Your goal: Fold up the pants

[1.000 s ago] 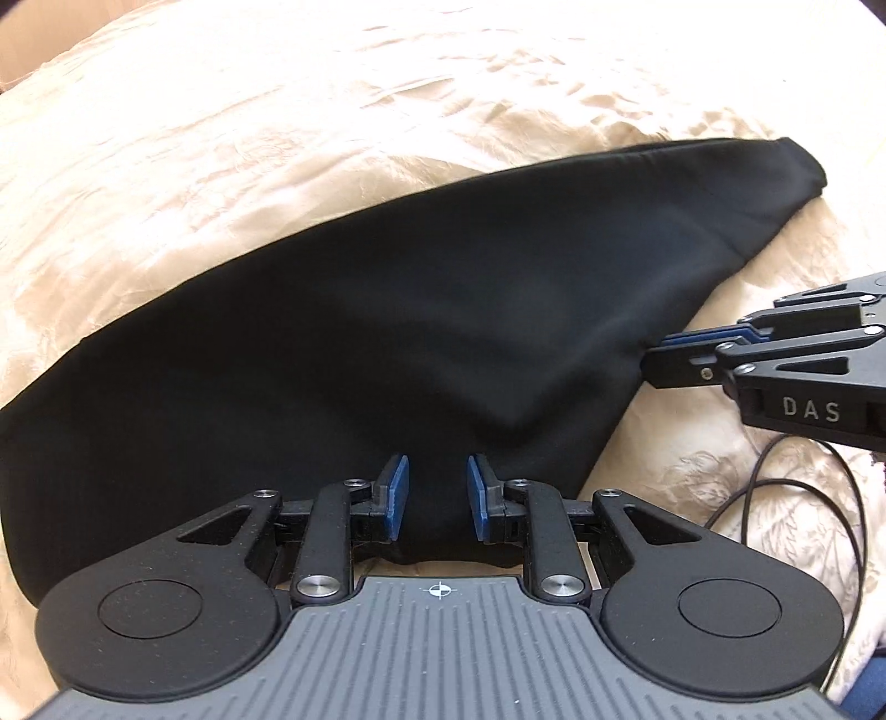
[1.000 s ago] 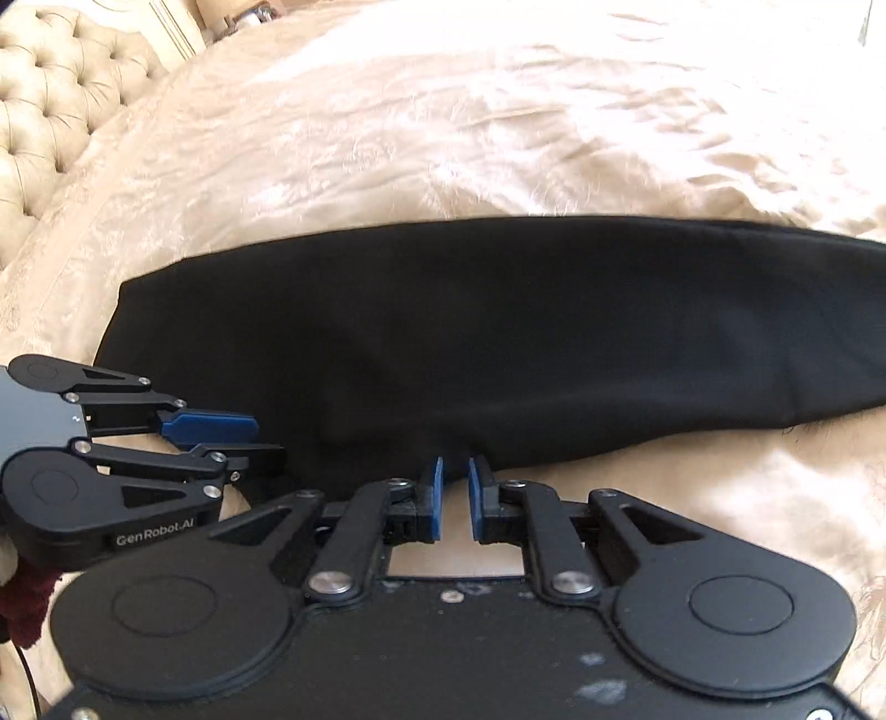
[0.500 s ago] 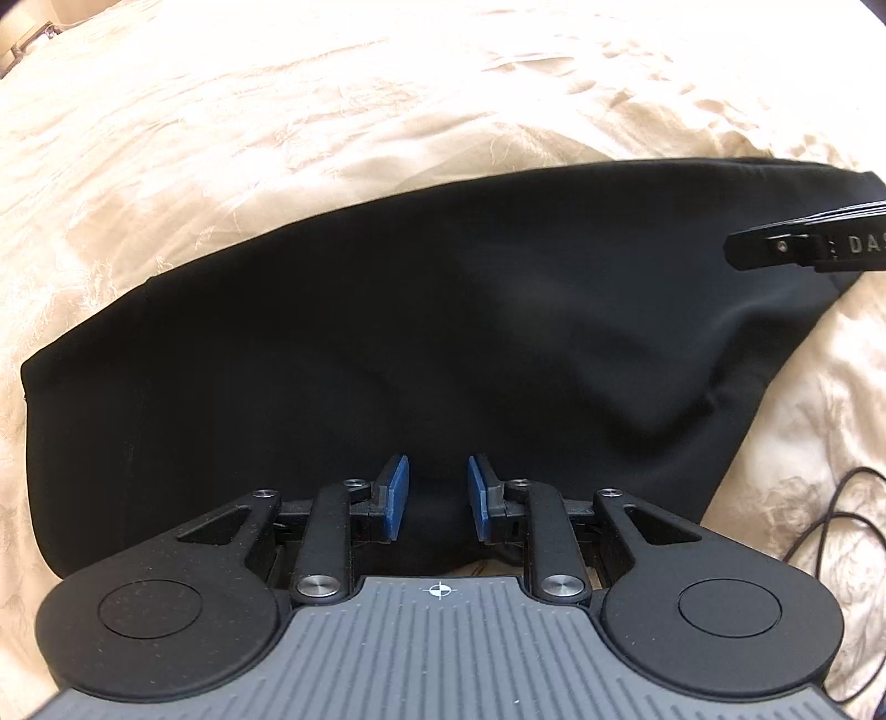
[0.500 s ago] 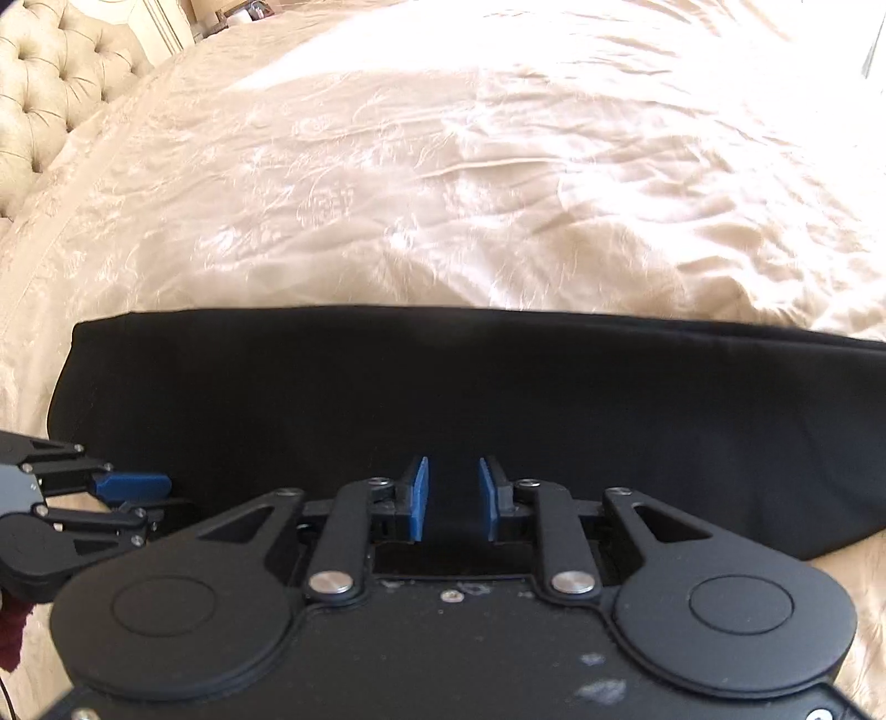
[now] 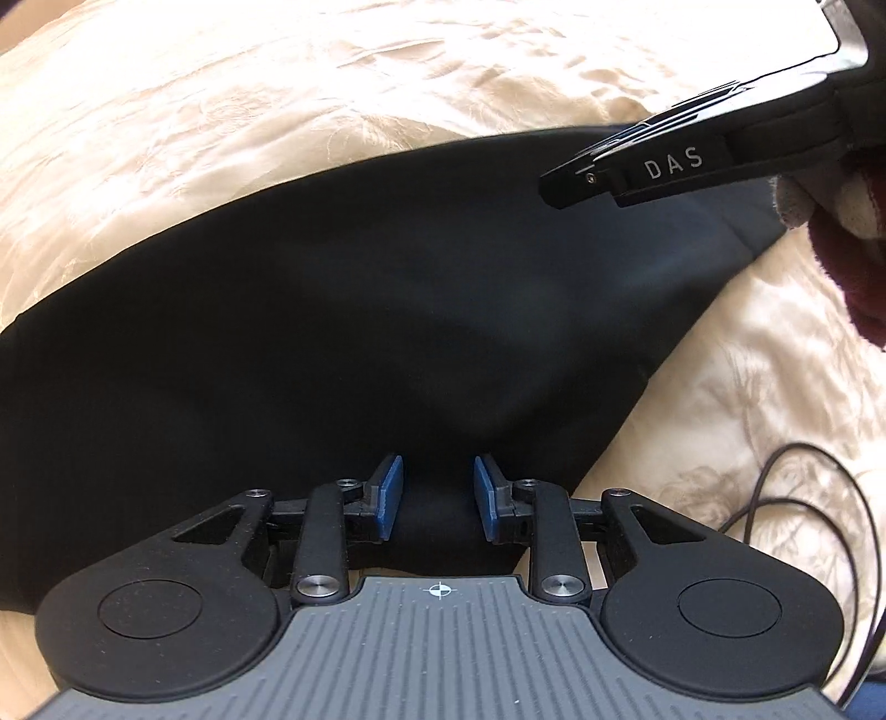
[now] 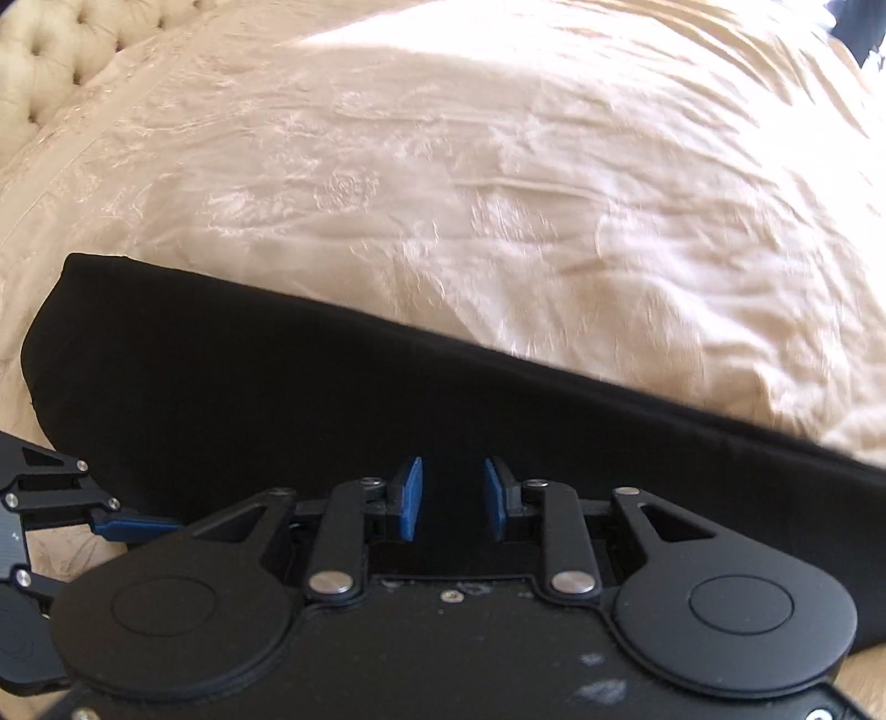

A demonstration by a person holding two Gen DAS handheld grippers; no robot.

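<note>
The black pants (image 5: 343, 310) lie flat on a cream bedspread, folded lengthwise into one long dark band; they also show in the right wrist view (image 6: 288, 399). My left gripper (image 5: 437, 487) is open low over the near edge of the fabric, blue pads apart, nothing between them but cloth below. My right gripper (image 6: 453, 490) is open over the pants' near edge. In the left wrist view the right gripper's body (image 5: 681, 160) hangs over the far right part of the pants. The left gripper's finger (image 6: 127, 526) shows at the lower left of the right wrist view.
The cream embroidered bedspread (image 6: 498, 183) spreads beyond the pants. A tufted headboard (image 6: 61, 50) is at the far left. A thin black cable (image 5: 803, 498) loops on the bed at the right. A gloved hand (image 5: 847, 232) in dark red holds the right gripper.
Both grippers have moved forward over the pants. The right gripper has opened wider and swung further over the fabric; it now looms at the upper right of the left wrist view.
</note>
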